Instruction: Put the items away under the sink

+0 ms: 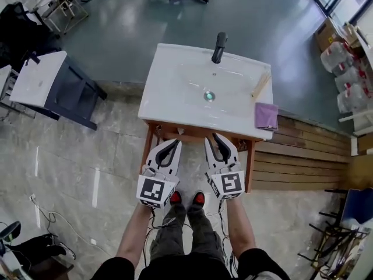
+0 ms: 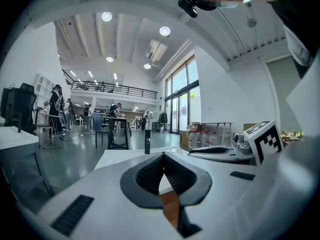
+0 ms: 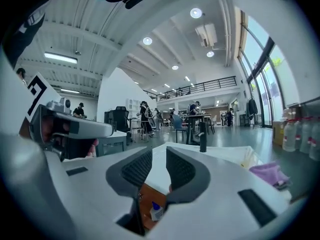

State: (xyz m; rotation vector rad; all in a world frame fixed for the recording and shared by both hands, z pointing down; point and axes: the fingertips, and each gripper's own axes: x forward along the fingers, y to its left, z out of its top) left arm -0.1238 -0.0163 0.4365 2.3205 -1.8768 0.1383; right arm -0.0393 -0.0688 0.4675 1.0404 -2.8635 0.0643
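— What's the person at the sink (image 1: 169, 92) got hold of?

— Nothing that I can see. The left gripper (image 1: 173, 143) has its jaws pressed together with nothing between them. The right gripper (image 1: 217, 137) has its jaws a little apart, with only a narrow gap, and that gap is empty too.

— Where are they held?

— Side by side, pointing at the near edge of the basin, just in front of the wooden stand (image 1: 198, 133).

— And the things to put away?

— A purple cloth (image 1: 266, 115) lies on the counter's near right corner, ahead of the right gripper and off to its right, well clear of the jaws. Some pale sticks (image 1: 260, 85) lie just beyond the cloth, further from that gripper. Low down, under the right gripper's jaws, a small bottle with a blue cap (image 3: 156, 211) sits on brown wood below the basin's edge. Neither gripper touches any of them.
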